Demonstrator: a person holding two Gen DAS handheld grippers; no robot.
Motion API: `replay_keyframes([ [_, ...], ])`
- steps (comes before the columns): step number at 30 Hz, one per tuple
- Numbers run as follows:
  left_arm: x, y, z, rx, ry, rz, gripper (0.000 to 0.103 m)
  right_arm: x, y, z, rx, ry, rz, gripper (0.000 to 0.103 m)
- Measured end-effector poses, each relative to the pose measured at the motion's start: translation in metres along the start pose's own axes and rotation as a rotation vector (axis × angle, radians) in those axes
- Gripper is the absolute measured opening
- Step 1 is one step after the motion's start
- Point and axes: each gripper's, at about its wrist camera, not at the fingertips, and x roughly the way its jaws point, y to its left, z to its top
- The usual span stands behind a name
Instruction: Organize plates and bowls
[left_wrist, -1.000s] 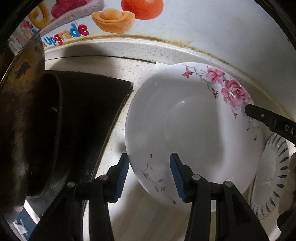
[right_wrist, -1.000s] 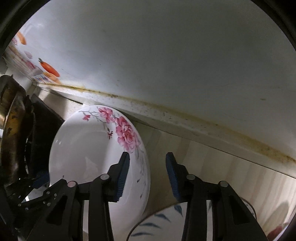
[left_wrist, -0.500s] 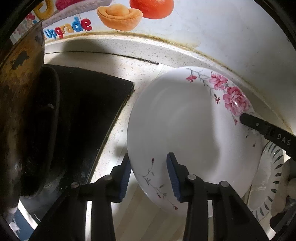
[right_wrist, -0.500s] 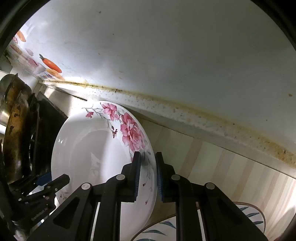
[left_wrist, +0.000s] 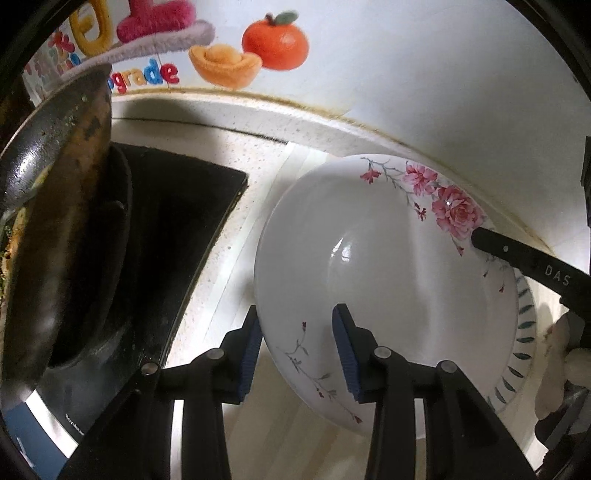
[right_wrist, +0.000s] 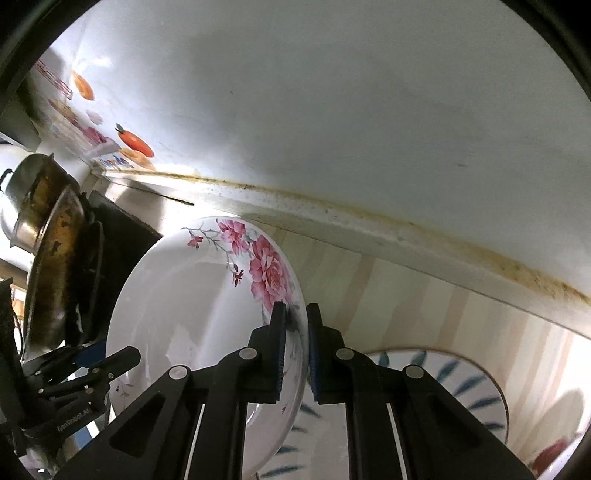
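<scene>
The floral plate (left_wrist: 384, 258) is now pinched on opposite rims: the right gripper (right_wrist: 295, 350) has just been closed on it, the left gripper (left_wrist: 297, 354) clamped part-open. It is tilted above the blue-leaf plate (right_wrist: 461, 384) near the tabletop's (right_wrist: 406, 295) back edge, so stacking looks near.

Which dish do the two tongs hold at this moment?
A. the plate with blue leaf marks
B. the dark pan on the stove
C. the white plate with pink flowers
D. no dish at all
C: the right tongs pinch the rim of the white plate with pink flowers and the left tongs straddle its opposite edge, while the plate with blue leaf marks lies below it.
</scene>
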Motion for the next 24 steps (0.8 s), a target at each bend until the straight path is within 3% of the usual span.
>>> replay_keyframes([
  [5, -0.028, -0.019, 0.002, 0.028, -0.039, -0.023, 0.036, -0.037, -0.002, -0.019, 0.017, -0.040, 0.013, 0.012],
  [13, -0.077, -0.045, -0.023, 0.119, -0.087, -0.048, 0.036, -0.106, -0.006, -0.065, 0.074, -0.113, 0.038, 0.012],
  [24, -0.112, -0.091, -0.086, 0.295, -0.072, -0.120, 0.036, -0.196, -0.039, -0.186, 0.188, -0.165, 0.022, 0.012],
])
